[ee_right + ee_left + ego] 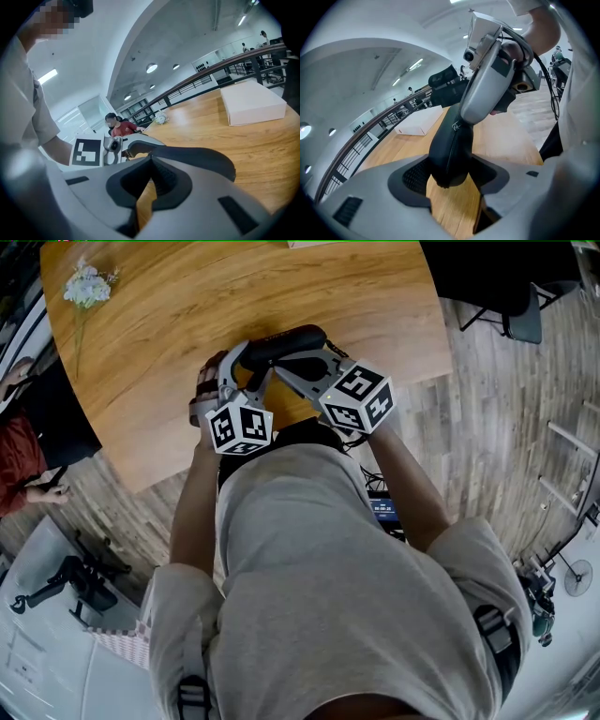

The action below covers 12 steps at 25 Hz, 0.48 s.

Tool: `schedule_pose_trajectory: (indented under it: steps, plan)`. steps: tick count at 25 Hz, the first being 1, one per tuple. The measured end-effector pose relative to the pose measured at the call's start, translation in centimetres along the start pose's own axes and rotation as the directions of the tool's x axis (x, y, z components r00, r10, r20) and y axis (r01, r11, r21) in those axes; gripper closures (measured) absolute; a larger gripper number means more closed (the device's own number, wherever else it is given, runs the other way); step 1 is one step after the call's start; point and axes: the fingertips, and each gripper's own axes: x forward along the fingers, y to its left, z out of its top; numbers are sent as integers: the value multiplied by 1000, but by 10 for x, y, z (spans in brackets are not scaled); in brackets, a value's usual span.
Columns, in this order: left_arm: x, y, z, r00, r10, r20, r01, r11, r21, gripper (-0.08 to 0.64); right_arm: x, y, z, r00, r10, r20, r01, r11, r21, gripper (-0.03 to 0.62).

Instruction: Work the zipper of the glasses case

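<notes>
Left tongs (447, 177) spread wide, clamped on one end of the black glasses case (449, 150). Right tongs (149, 158) closed tight, pinching the zipper pull (455, 125) on the case's seam. Case is held in the air over the tabletop (187, 315), above its near edge. White box (253, 103) and flower bunch (87, 285) lie farther in on the tabletop.

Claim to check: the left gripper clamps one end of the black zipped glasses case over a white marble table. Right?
No: the table is brown wood, per the left gripper view; the left gripper does clamp the glasses case's end.
</notes>
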Motion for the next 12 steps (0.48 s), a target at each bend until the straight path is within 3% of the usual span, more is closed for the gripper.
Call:
schedule_pose_trajectory:
  steps: [12]
  plan:
    - [-10,-4,2,1000,19,-9,-19,999,39,288,4,-11,-5,998,-58,3,58,998,-8,568]
